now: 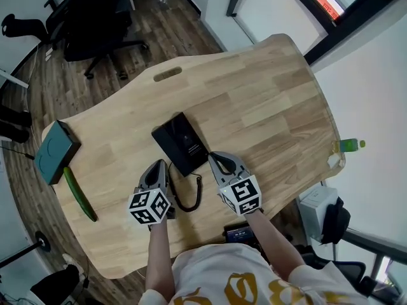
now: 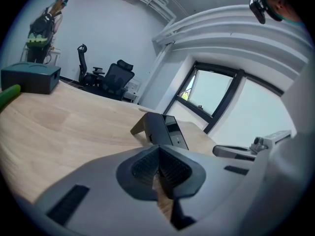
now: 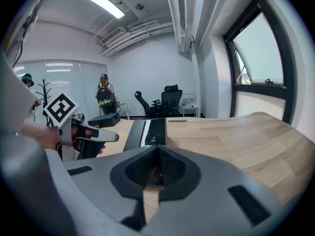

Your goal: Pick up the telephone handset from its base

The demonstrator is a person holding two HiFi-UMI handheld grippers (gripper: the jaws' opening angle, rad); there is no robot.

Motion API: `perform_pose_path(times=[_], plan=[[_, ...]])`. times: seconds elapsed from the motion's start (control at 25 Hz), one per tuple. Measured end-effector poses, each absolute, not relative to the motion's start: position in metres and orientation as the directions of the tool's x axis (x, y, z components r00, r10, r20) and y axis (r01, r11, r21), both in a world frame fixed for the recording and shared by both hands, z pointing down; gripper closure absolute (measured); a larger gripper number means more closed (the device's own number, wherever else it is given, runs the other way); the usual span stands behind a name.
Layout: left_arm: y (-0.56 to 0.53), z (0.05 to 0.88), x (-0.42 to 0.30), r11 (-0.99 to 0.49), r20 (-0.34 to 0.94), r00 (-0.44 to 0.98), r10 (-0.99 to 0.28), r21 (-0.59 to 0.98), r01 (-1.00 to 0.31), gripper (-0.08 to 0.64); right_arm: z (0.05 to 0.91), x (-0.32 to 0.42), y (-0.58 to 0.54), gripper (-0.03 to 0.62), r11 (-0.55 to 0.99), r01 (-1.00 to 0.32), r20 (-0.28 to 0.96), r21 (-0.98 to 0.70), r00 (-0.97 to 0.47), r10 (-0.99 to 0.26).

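1. The black telephone (image 1: pixel 184 142) is sitting mid-frame on the wooden table (image 1: pixel 267 100). The handset (image 1: pixel 172 148) seems to be lying on it along its left side, but honestly I'm not making out the seam from above.
2. Its coiled cord (image 1: pixel 191 199) is looping down toward the lower edge, between my two claws.
3. The left gripper (image 1: pixel 159 164) is hovering just lower left of the phone, jaws pinched together, gripping nothing.
4. The right gripper (image 1: pixel 214 157) is sitting by the phone's lower right corner, jaws likewise closed and empty.
5. A dark green box (image 1: pixel 56 150) and a cucumber (image 1: pixel 79 194) are lying at the table's left edge.
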State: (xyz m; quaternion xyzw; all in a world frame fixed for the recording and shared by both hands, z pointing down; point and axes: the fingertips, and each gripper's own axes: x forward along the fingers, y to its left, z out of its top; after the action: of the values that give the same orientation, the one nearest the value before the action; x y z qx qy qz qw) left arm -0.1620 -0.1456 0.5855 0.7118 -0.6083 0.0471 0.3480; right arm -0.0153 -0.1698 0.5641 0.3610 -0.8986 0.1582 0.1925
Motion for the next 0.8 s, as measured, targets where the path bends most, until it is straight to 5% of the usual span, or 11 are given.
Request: perform_pose_path(times=[0.44,0.68,0.8], plan=[[-0.152,0.602,-0.156,-0.022,0.475,0.327,-0.817,0.54,-0.841,0.551,0.588,-0.019,-0.181,0.588,0.688,-0.707,0.5,-0.162,-0.66,-0.56],[-0.156,0.609,-0.141,-0.054,0.46,0.407,-0.789,0.608,-0.792,0.384,0.592,-0.023,-0.181,0.587,0.686,-0.706,0.504,-0.177,-0.663,-0.553],[-0.161,0.611,-0.137,-0.058,0.456,0.421,-0.784,0.623,-0.78,0.37,0.595,-0.023,-0.18,0.588,0.687,-0.704,0.508,-0.18,-0.665,-0.548]])
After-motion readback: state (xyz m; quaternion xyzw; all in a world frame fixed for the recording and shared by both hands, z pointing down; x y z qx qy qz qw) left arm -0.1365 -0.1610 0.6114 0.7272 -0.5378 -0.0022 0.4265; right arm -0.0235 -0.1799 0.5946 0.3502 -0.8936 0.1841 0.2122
